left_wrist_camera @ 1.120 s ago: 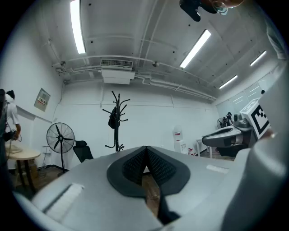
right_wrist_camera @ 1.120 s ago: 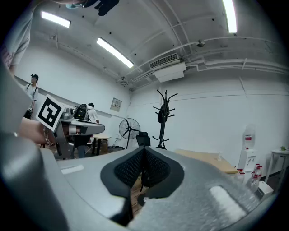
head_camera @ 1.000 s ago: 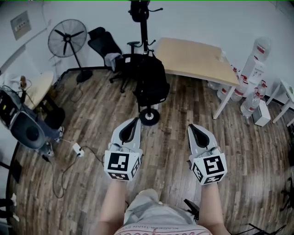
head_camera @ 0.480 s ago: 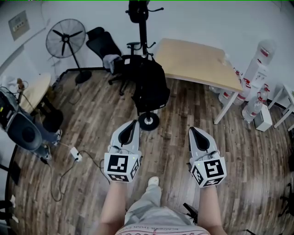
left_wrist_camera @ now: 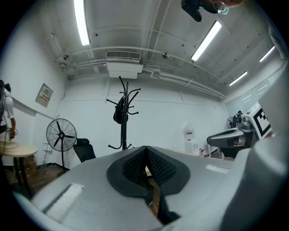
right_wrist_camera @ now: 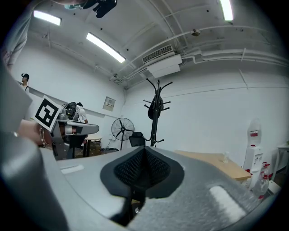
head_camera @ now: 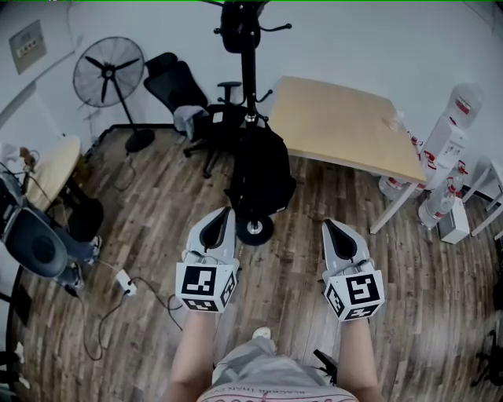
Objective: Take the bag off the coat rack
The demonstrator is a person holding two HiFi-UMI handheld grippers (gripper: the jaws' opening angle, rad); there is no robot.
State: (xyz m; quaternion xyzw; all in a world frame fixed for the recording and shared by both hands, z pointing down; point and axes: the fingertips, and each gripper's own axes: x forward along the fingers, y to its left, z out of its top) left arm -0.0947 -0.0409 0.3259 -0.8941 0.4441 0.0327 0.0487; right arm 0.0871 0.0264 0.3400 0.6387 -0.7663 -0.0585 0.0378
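A black coat rack (head_camera: 249, 74) stands on the wood floor ahead, with its round base (head_camera: 254, 229) just beyond my left gripper. A large black bag (head_camera: 263, 174) hangs low on its pole, and a smaller dark item (head_camera: 238, 23) hangs at the top. My left gripper (head_camera: 227, 212) is shut and empty, a short way in front of the bag. To the right my right gripper (head_camera: 329, 225) is also shut and empty. Both gripper views show the coat rack (left_wrist_camera: 124, 115) (right_wrist_camera: 156, 118) far off, above the closed jaws.
A light wooden table (head_camera: 338, 118) stands right of the rack, with water bottles (head_camera: 448, 149) beyond it. A black office chair (head_camera: 185, 86) and a standing fan (head_camera: 104, 77) are at the back left. A cable and power strip (head_camera: 122, 281) lie on the floor at left.
The rack and bag have come nearer and lower in the head view as the person stepped forward. Both grippers stay shut, held in front.
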